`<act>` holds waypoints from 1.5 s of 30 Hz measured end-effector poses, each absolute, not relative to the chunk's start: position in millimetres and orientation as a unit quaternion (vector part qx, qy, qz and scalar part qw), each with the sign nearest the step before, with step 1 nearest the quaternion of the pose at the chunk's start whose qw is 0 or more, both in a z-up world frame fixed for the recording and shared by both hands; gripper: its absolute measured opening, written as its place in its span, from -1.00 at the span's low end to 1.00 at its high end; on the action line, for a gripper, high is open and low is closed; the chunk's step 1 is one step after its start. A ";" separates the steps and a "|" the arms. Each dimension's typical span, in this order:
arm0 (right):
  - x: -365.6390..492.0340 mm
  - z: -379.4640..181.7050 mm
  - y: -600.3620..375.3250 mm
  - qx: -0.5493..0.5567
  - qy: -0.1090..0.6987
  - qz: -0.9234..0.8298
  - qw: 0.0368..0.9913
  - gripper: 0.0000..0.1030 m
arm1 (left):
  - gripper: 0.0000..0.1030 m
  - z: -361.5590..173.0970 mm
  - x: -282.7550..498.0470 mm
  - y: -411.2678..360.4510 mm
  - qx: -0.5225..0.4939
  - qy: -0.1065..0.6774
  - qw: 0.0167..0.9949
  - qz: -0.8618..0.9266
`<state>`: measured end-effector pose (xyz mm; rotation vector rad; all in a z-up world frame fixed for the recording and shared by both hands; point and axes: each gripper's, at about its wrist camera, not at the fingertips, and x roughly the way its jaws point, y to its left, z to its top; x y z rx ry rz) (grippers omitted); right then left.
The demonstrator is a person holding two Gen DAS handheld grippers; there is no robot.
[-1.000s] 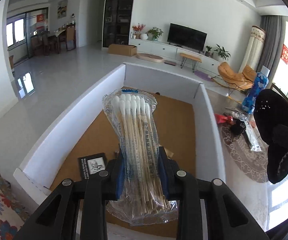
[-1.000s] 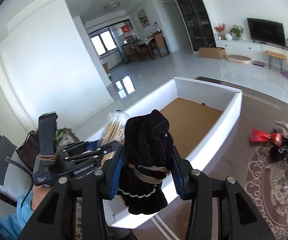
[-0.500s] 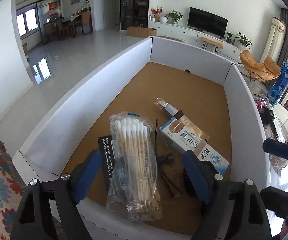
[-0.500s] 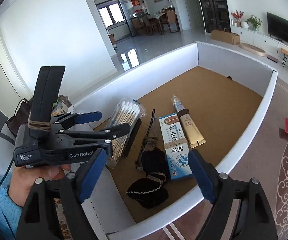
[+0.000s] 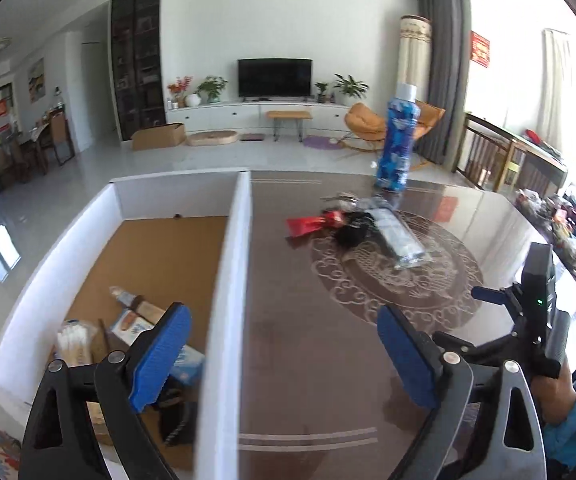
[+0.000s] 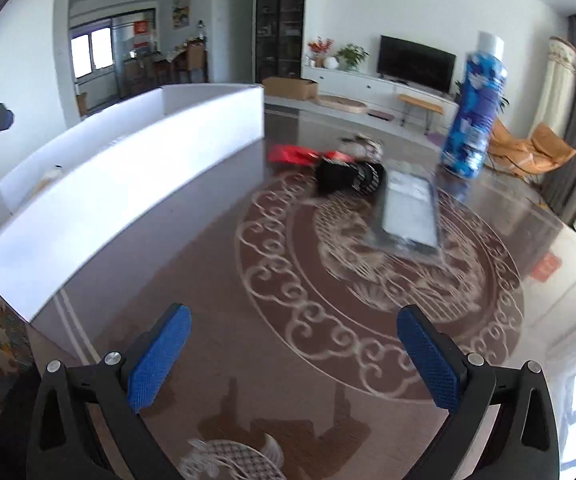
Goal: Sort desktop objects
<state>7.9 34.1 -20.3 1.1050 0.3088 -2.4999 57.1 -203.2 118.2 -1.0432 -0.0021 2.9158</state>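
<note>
Left gripper (image 5: 284, 354) jaws opening wide, nothing between, straddling the box (image 5: 228, 280) wall | right gripper (image 6: 293, 360) opening wide, empty, over table (image 6: 208, 280) | no writing readable, blur | left view only: swabs (image 5: 74, 344), tube (image 5: 132, 302), carton (image 5: 156, 338) in box, lower left | both: red packet (image 6: 291, 155), black bundle (image 6: 343, 176), clear pack (image 6: 407, 208), blue bottle (image 6: 473, 120) upper right.

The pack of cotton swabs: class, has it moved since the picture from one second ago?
Yes. The pack of cotton swabs has gone from between the left gripper's jaws down onto the white box's cardboard floor.
</note>
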 end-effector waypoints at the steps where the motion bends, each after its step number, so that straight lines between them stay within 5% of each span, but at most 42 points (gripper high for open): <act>1: 3.4 -26.8 51.5 0.410 0.102 -0.889 0.175 1.00 | 0.92 111.0 50.8 -184.9 -0.344 0.009 0.042 0.938; 7: -5.6 -49.7 105.5 0.456 0.050 -0.879 0.132 1.00 | 0.92 29.9 5.8 -103.6 -0.431 0.058 0.087 0.897; 14: -14.6 -63.0 100.7 0.467 0.043 -0.874 0.129 1.00 | 0.92 -23.2 -27.7 -96.3 -0.465 0.061 0.053 0.882; 32: -169.5 -25.2 24.8 0.453 0.092 -0.876 0.140 1.00 | 1.00 -40.3 -50.0 -130.2 -0.464 0.018 0.033 0.885; 38: -230.2 -60.9 -3.5 0.504 0.130 -0.848 0.102 1.00 | 1.00 -40.1 -51.0 -130.5 -0.464 0.018 0.033 0.885; 42: -246.3 -67.8 13.4 0.515 0.060 -0.849 0.097 1.00 | 1.00 -40.3 -50.8 -130.3 -0.464 0.018 0.033 0.885; 44: -244.3 -65.4 16.4 0.504 0.061 -0.856 0.096 0.87 | 1.00 -40.4 -50.7 -130.2 -0.464 0.018 0.032 0.885; 45: -241.0 -61.7 18.6 0.494 0.064 -0.861 0.101 0.61 | 1.00 -40.7 -50.9 -130.4 -0.464 0.018 0.032 0.885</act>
